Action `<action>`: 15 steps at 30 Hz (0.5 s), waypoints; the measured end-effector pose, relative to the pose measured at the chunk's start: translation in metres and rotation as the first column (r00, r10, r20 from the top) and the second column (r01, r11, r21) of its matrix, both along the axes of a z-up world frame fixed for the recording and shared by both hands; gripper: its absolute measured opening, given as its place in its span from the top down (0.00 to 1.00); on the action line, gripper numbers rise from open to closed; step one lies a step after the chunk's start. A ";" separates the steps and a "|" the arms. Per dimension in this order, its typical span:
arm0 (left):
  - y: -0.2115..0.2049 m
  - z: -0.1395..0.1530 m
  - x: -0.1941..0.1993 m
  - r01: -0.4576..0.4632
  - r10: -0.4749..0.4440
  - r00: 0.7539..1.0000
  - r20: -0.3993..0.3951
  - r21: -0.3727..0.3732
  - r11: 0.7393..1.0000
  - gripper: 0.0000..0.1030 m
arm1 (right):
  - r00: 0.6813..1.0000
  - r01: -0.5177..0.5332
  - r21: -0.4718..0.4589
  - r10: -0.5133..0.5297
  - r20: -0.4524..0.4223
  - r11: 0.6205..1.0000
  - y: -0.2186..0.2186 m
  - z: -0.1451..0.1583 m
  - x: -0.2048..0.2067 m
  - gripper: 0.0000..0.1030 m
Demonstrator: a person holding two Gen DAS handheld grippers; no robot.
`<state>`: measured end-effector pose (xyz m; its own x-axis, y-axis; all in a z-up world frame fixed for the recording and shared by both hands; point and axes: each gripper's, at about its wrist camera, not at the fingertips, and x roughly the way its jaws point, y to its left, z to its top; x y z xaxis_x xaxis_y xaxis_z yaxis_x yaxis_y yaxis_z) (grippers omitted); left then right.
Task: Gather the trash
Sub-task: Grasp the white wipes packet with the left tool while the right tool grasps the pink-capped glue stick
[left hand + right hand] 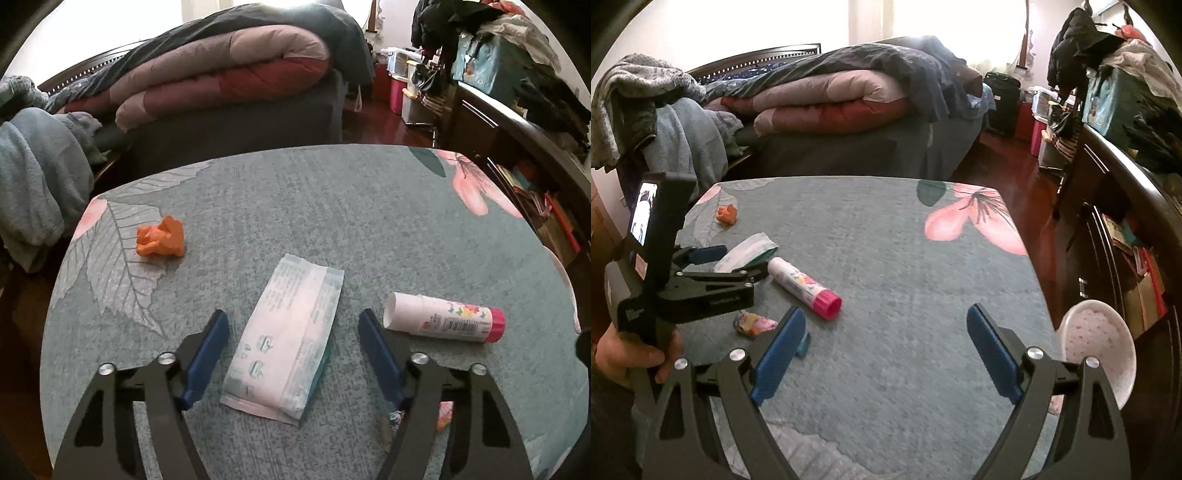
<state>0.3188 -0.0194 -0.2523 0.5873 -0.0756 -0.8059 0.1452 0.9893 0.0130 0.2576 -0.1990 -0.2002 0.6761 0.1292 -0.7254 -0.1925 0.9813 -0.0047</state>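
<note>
Left claw (293, 345): we see its blue pads (207, 354) spread to either side of the packet, one on each long side, with bench showing between pad and packet on both sides; nothing is pinched. From the right wrist view the pads sit low around the packet's near end.
Right claw (886, 354): we see it spread wide above bare bench near the front edge, holding and touching nothing.
Hand (631, 354): a person's hand grips the left claw's handle at the bench's left edge.
Packet (286, 339): a flat, pale pink and white wrapper with teal sealed ends and faint print, lying lengthwise toward the front middle of the bench.
Tube (445, 319): a white tube with a flower print, a barcode and a pink cap, on its side just right of the packet, open end toward the packet. It lies close to the right pad; we cannot tell whether they touch.
Orange scrap (160, 238): a crumpled orange lump, well apart from the packet, toward the bench's far left corner.
Candy wrapper (753, 325): a small crumpled multicoloured wrapper near the front left, beside the left claw.
Teal scrap (804, 345): a small teal piece just behind the right claw's left pad.
Bowl (1102, 343): a white bowl with pink dots at the bench's right edge, near the front.
Bench (886, 240): covered in a grey-green cloth with leaf and pink flower prints.
</note>
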 end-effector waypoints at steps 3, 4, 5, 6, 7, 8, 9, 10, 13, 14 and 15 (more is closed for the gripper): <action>0.003 0.001 0.000 0.007 -0.007 1.000 0.015 -0.002 1.000 0.55 | 1.000 -0.016 0.006 0.016 -0.010 1.000 0.007 -0.003 0.010 0.13; 0.003 0.001 0.000 0.007 -0.007 1.000 0.018 -0.002 1.000 0.57 | 1.000 -0.023 0.010 0.023 -0.015 1.000 0.010 -0.005 0.013 0.13; 0.004 0.002 0.000 0.006 -0.006 1.000 0.019 -0.006 1.000 0.58 | 0.999 -0.035 0.016 0.035 -0.017 0.999 0.012 -0.006 0.017 0.13; 0.007 0.002 -0.001 -0.001 0.001 1.000 0.022 -0.013 1.000 0.58 | 0.999 -0.043 0.018 0.044 -0.021 0.999 0.014 -0.007 0.021 0.13; 0.009 0.002 -0.001 -0.011 0.011 1.000 0.024 -0.016 1.000 0.58 | 0.998 -0.053 0.017 0.053 -0.027 0.998 0.017 -0.009 0.024 0.13; 0.013 0.003 -0.002 -0.030 0.030 0.999 0.028 -0.014 0.999 0.59 | 0.997 -0.067 0.017 0.068 -0.032 0.998 0.020 -0.011 0.028 0.13; 0.017 0.004 -0.003 -0.046 0.046 0.998 0.032 -0.017 0.999 0.59 | 0.996 -0.080 0.016 0.080 -0.039 0.997 0.024 -0.013 0.031 0.13; 0.023 0.007 -0.004 -0.066 0.067 0.997 0.038 -0.026 0.997 0.59 | 0.994 -0.097 0.013 0.097 -0.051 0.995 0.028 -0.017 0.036 0.13; 0.041 0.017 -0.010 -0.125 0.127 0.990 0.056 -0.050 0.991 0.59 | 0.987 -0.142 0.009 0.142 -0.069 0.990 0.039 -0.025 0.044 0.13; 0.046 0.021 -0.012 -0.140 0.143 0.988 0.063 -0.053 0.989 0.59 | 0.985 -0.153 0.000 0.153 -0.077 0.988 0.044 -0.028 0.047 0.13; 0.051 0.024 -0.015 -0.149 0.153 0.986 0.070 -0.060 0.987 0.59 | 0.983 -0.167 -0.005 0.166 -0.083 0.986 0.048 -0.031 0.050 0.13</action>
<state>0.3034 0.0315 -0.2280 0.6534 -0.0240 -0.7567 -0.0051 0.9993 -0.0360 0.3077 -0.1509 -0.2317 0.5843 0.2257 -0.7796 -0.3530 0.9356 0.0063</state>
